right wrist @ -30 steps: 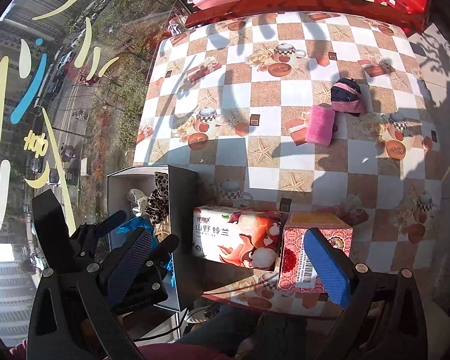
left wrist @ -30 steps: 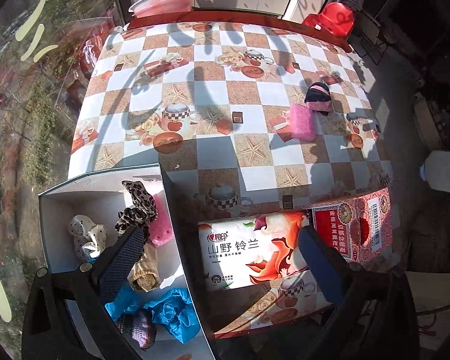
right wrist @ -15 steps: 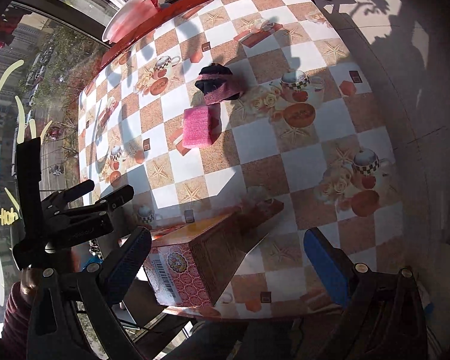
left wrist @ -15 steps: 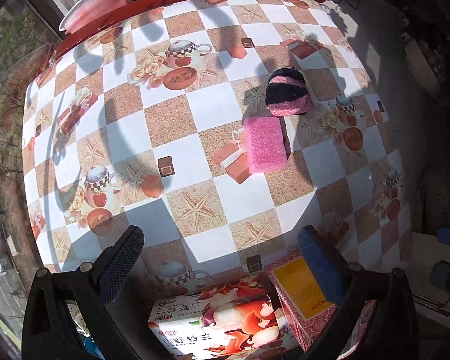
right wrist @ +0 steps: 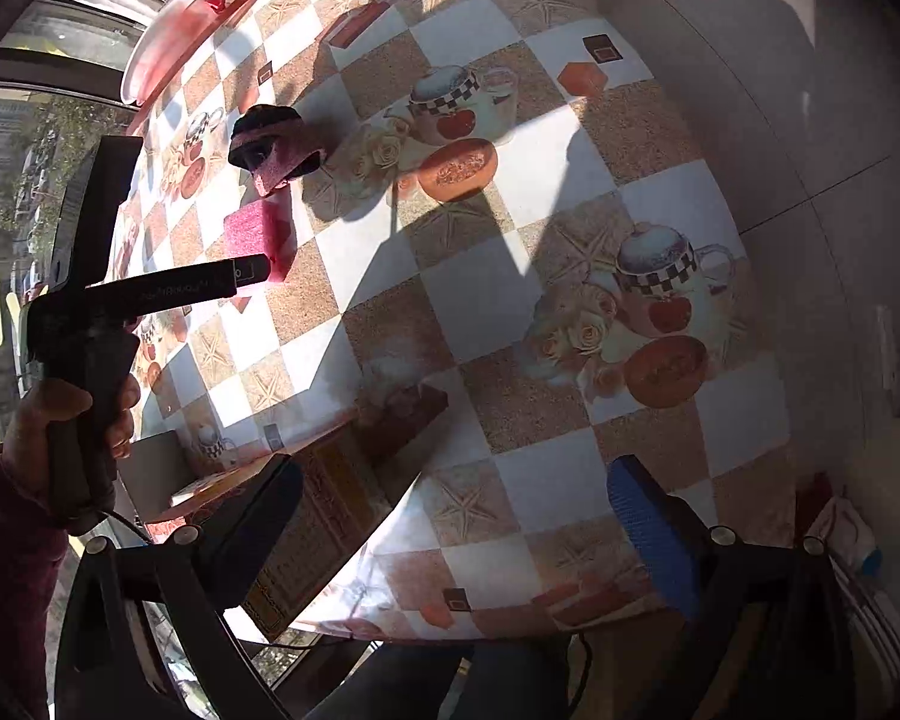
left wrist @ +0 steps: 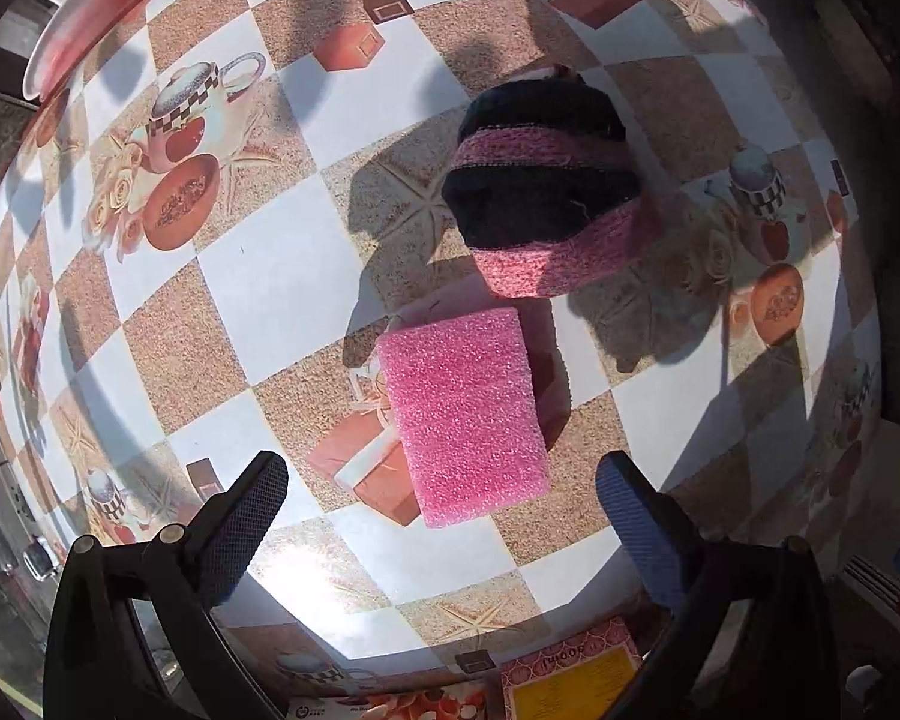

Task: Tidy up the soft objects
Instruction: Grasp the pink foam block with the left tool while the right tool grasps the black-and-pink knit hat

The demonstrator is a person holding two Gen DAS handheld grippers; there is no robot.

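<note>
A pink sponge lies flat on the checkered tablecloth. Behind it sits a rolled black and pink sock bundle. My left gripper is open, above the table, with the near end of the sponge between its fingertips. In the right wrist view the sponge and the sock bundle lie at the far left, with the left gripper's body over the sponge. My right gripper is open and empty over the table's near right part.
A red and yellow tissue box and a flowered tissue pack sit at the near table edge. The red box also shows under my right gripper's left finger. A pink bowl stands at the far left edge.
My left gripper has left the storage box and moved forward and down over the pink sponge. My right gripper has swung to the right, away from the tissue boxes.
</note>
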